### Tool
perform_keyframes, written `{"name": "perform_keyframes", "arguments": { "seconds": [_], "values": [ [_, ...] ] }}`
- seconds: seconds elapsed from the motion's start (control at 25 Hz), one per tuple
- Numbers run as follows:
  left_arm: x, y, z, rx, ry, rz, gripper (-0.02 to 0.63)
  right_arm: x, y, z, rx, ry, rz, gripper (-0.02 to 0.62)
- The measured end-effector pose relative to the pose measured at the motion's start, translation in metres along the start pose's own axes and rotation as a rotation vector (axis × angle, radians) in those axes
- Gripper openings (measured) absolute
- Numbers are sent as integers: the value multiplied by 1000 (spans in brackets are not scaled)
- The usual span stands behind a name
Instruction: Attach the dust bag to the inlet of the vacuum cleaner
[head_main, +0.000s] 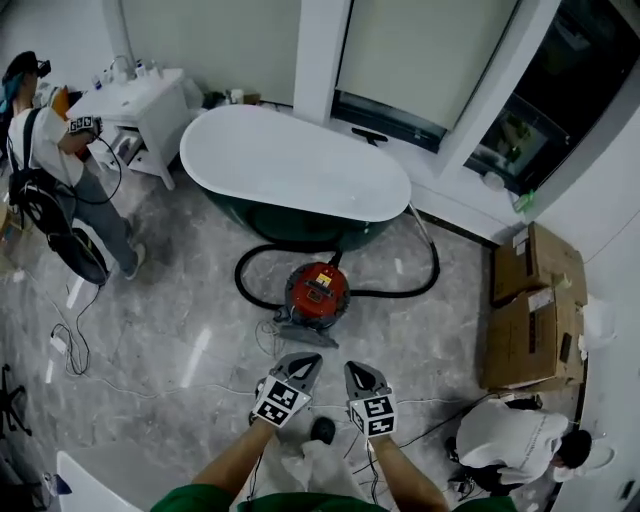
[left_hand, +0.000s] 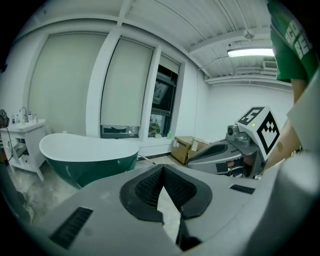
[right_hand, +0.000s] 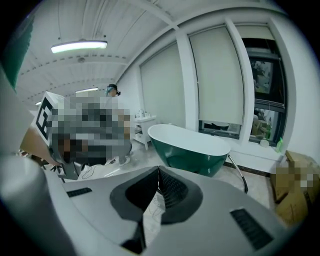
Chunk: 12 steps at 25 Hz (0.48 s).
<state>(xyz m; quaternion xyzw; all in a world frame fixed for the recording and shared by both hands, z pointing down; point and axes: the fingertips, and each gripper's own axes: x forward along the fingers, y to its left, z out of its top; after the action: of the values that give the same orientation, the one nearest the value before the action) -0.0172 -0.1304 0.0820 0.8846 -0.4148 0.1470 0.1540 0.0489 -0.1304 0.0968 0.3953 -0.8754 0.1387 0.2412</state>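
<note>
Shows a red vacuum cleaner (head_main: 318, 292) on the floor. On its near side, left gripper (head_main: 303, 366) and right gripper (head_main: 360, 374), both closed tight on nothing. Farther from the vacuum cleaner, between the forearms, a pale crumpled mass, likely the dust bag (head_main: 318, 465). Looks light, soft and floppy. Best pinched at the dark round piece (head_main: 322, 430), perhaps its stiff collar.

Head view steeply down; both gripper views level, toward shared bathtub (head_main: 295, 165)
</note>
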Motion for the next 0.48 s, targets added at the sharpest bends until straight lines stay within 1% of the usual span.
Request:
{"name": "perform_keyframes", "arguments": {
  "seconds": [0.12,0.24,0.36,0.48],
  "values": [
    [-24,-12,15,-28,-9,17,5,-28,16,17,3,-7,24,11],
    [-41,-17,27,-45,-46,40,5,-47,24,38,13,-38,45,11],
    [-57,-25,45,-57,-80,41,5,-62,26,59,9,-75,27,11],
    [-72,-25,51,-53,-96,45,5,-68,33,72,13,-107,11,11]
  ]
}}
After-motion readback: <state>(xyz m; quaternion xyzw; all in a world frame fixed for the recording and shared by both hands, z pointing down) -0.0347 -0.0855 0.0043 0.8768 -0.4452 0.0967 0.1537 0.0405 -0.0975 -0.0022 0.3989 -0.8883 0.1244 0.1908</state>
